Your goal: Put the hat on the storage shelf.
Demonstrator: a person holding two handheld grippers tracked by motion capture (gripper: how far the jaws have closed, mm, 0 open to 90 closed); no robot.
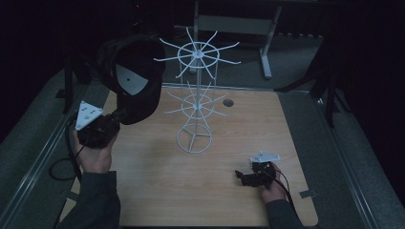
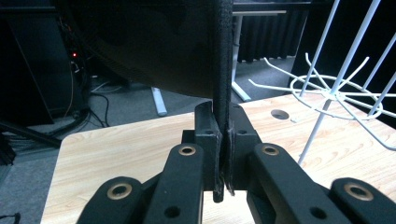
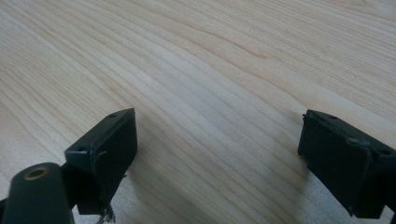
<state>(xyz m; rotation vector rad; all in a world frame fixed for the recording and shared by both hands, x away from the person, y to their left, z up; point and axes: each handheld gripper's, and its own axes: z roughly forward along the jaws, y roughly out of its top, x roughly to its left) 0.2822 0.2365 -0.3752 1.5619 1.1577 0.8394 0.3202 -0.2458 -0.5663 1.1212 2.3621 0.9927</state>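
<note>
High view showed your left claw (image 1: 116, 116) clamped on the black cap's (image 1: 136, 81) brim, lifted toward the white rack (image 1: 195, 102) for hanging, right claw (image 1: 244, 178) wide open, empty.

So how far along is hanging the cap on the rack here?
Done: the left gripper is shut on the black cap's brim, lifted off the table. In hand: the cap is beside the white wire rack, not yet on a hook. The right gripper rests open and empty.
</note>
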